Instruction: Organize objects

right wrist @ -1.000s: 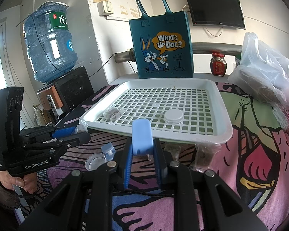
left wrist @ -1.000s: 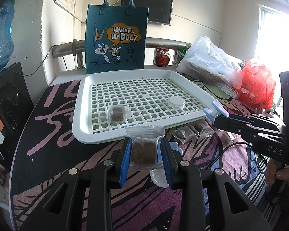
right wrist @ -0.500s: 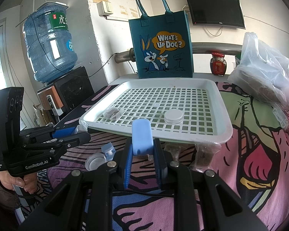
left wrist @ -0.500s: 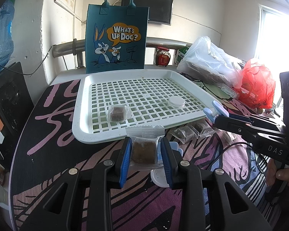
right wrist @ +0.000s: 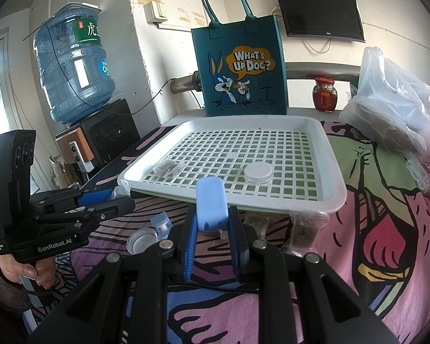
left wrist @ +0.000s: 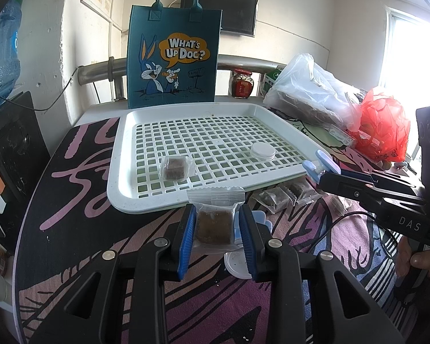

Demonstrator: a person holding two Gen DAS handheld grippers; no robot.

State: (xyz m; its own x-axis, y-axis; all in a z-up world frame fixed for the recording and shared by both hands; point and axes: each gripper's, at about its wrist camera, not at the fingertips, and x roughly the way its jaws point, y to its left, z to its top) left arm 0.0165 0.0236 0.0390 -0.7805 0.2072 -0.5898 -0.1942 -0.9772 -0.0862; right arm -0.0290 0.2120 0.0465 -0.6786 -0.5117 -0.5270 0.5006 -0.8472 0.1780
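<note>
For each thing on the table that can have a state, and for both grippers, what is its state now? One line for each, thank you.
left gripper: shut on wrapped brown cube
wrapped brown cube: held just short of the tray's near rim
right gripper: shut on light blue clip
light blue clip: held upright
white tray: flat on the table, holding two things
small wrapped cube: lying in the tray
white round lid: lying in the tray
blue tote bag: standing upright behind the tray

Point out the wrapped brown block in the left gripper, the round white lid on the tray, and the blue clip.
wrapped brown block (left wrist: 214, 226), left wrist view, block's centre.
round white lid (left wrist: 262, 151), left wrist view, top face.
blue clip (right wrist: 211, 203), right wrist view, flat face.
</note>
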